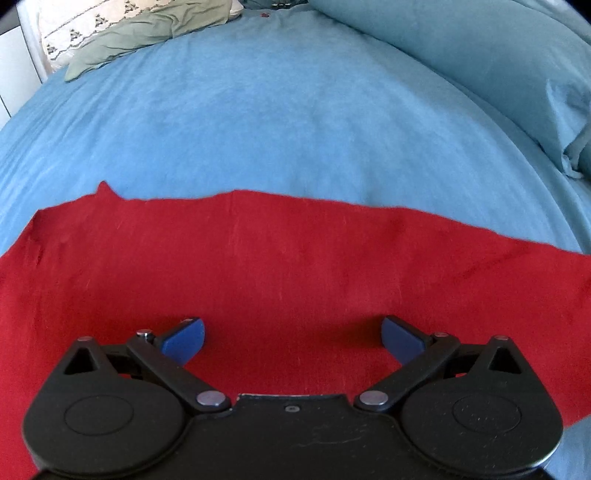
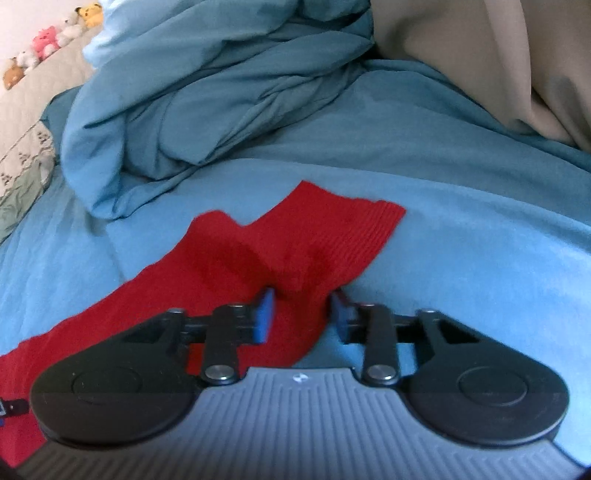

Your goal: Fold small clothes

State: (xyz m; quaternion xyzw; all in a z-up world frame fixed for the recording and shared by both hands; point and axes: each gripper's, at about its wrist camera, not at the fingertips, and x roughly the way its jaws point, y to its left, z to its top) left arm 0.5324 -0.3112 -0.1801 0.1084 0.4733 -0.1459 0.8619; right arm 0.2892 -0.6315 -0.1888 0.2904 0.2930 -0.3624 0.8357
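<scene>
A red garment (image 1: 280, 258) lies spread flat on the blue bed sheet (image 1: 258, 122). My left gripper (image 1: 291, 338) is wide open above the red cloth, with its blue pads apart and nothing between them. In the right wrist view the garment's ribbed end (image 2: 332, 236) lies bunched with folds. My right gripper (image 2: 303, 314) has its jaws partly closed around a raised fold of the red cloth at its right edge; the pads stand a little apart.
A crumpled blue duvet (image 2: 221, 92) is heaped behind the garment. A blue pillow (image 1: 480, 66) lies at the right. A green cloth (image 1: 140, 33) and patterned pillow lie far left. Beige fabric (image 2: 480, 55) hangs at the right. Plush toys (image 2: 48, 40) line the headboard.
</scene>
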